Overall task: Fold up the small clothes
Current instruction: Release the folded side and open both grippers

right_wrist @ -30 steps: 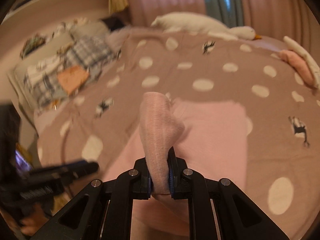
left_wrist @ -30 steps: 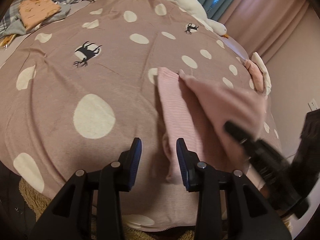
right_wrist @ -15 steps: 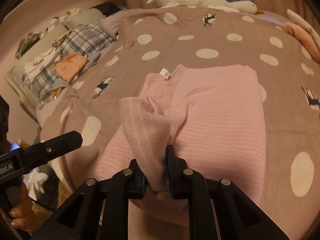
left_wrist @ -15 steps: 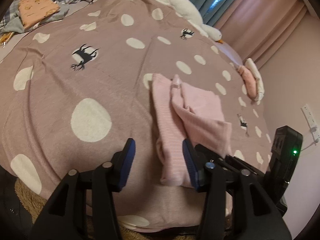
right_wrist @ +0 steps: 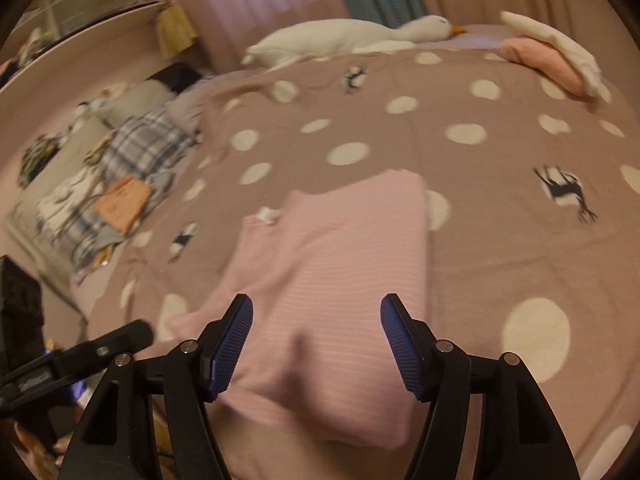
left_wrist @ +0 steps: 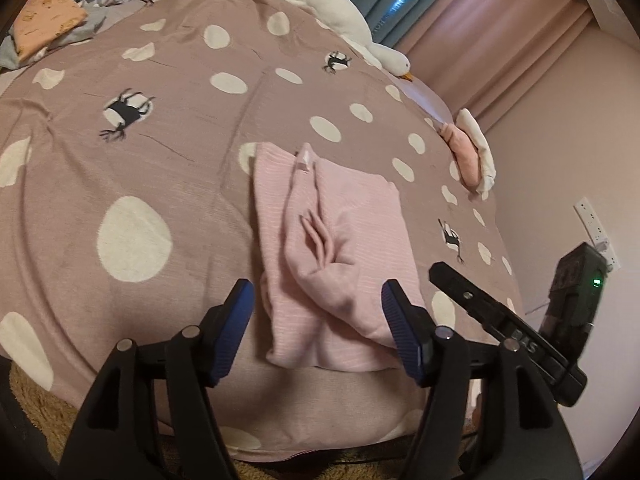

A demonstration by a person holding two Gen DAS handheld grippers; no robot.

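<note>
**Right claw lets go; pink garment lies folded on the bed**

The pink striped garment point(left_wrist: 340, 248) lies on the spotted bedspread point(left_wrist: 132, 128) at lower centre of the left wrist view, one flap laid over the rest with a bunched ridge running down its middle. In the right wrist view the same garment point(right_wrist: 332, 280) fills the lower centre, a small white label point(right_wrist: 267, 213) showing at its far edge.

Half a second ago the right claw point(right_wrist: 316, 344) was clamped on a raised fold of this cloth; now its blue-padded fingers point(right_wrist: 230, 346) stand wide apart with nothing between them, the garment flat beneath. That view is motion-blurred.

The left claw point(left_wrist: 318, 328) is also spread wide and empty, wider than half a second ago, hovering over the garment's near edge. The right claw appears at the lower right of the left wrist view point(left_wrist: 444, 274), beside the garment rather than on it.

A white goose plush point(left_wrist: 336, 12) lies along the bed's far side, upper centre. A folded pink-and-white stack point(left_wrist: 472, 152) sits at the right edge of the bed, and an orange garment point(left_wrist: 44, 20) rests at upper left.
</note>
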